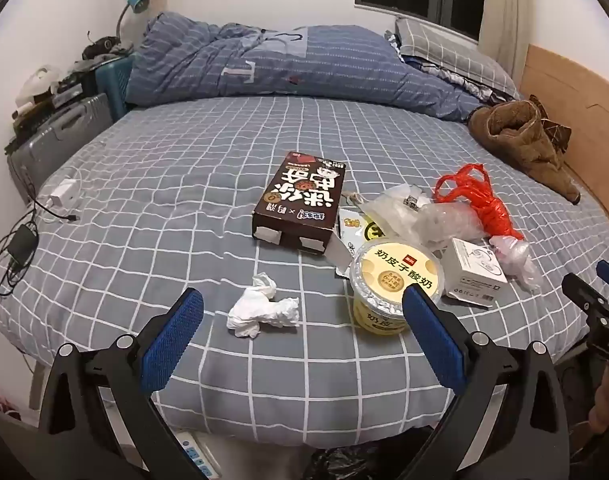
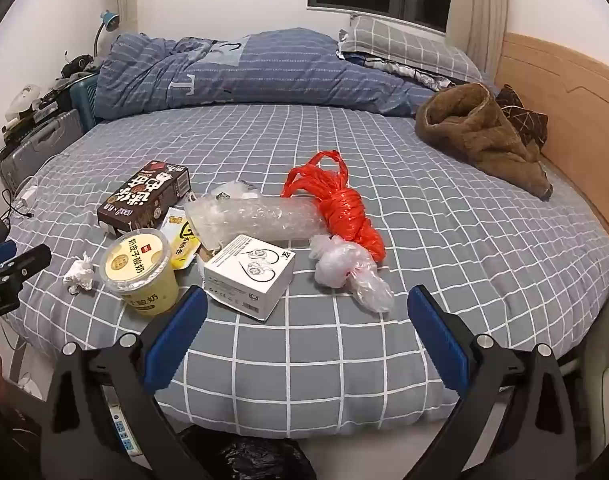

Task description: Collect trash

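Note:
Trash lies on the grey checked bed [image 1: 184, 184] [image 2: 444, 240]: a crumpled white tissue [image 1: 262, 312] [image 2: 79, 274], a yellow yogurt cup [image 1: 392, 284] [image 2: 138, 270], a brown snack box [image 1: 302, 202] [image 2: 146, 198], a white earphone box [image 1: 474, 270] [image 2: 248, 276], clear bubble wrap [image 1: 444, 216] [image 2: 256, 216], a red plastic bag [image 1: 476, 200] [image 2: 340, 208] and a yellow wrapper [image 2: 182, 244]. My left gripper [image 1: 302, 308] hovers open just before the tissue and cup. Open too, my right gripper [image 2: 306, 312] is held near the earphone box. Neither holds anything.
A folded blue quilt [image 1: 284, 60] and pillows lie at the far side, a brown fleece garment [image 2: 488, 132] by the wooden headboard. Chargers and cables [image 1: 44, 216] sit at the bed's left edge beside a grey suitcase [image 1: 56, 136]. A black bag [image 2: 256, 456] lies below the bed's near edge.

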`<state>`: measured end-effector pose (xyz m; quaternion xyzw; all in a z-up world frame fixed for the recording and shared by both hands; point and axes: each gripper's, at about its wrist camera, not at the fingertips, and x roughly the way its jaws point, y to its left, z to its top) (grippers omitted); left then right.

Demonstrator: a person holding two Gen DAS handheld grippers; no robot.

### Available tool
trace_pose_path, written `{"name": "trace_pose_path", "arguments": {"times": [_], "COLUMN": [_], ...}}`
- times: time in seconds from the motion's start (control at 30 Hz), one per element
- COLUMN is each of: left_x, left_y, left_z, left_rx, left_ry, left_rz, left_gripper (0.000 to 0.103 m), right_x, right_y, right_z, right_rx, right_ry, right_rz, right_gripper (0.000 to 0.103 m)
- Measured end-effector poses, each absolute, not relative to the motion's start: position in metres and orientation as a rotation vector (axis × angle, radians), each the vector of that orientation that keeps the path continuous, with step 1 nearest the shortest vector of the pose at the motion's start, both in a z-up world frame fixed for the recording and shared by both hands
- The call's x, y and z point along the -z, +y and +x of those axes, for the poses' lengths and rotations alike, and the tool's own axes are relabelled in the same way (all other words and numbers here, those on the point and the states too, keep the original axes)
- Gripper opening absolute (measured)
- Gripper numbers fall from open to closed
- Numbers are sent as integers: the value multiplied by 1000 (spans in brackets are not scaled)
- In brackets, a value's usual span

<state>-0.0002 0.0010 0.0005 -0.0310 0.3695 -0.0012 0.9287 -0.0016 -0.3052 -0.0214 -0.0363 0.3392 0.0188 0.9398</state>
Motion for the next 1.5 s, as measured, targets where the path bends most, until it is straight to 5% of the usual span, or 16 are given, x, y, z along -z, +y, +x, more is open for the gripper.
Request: {"name": "trace_pose_path", "arguments": {"times": [1.5], "left_x": [4], "left_y": [0], "left_z": [-1], "left_rx": [-30], "left_ry": [767], "left_rz": [-17], "left_gripper": [97], "right_x": [13], "right_y": [-309], "right_z": [-7], "right_rx": [-41], "right_ry": [671], "right_rz": [-40], "right_gripper": [96]}}
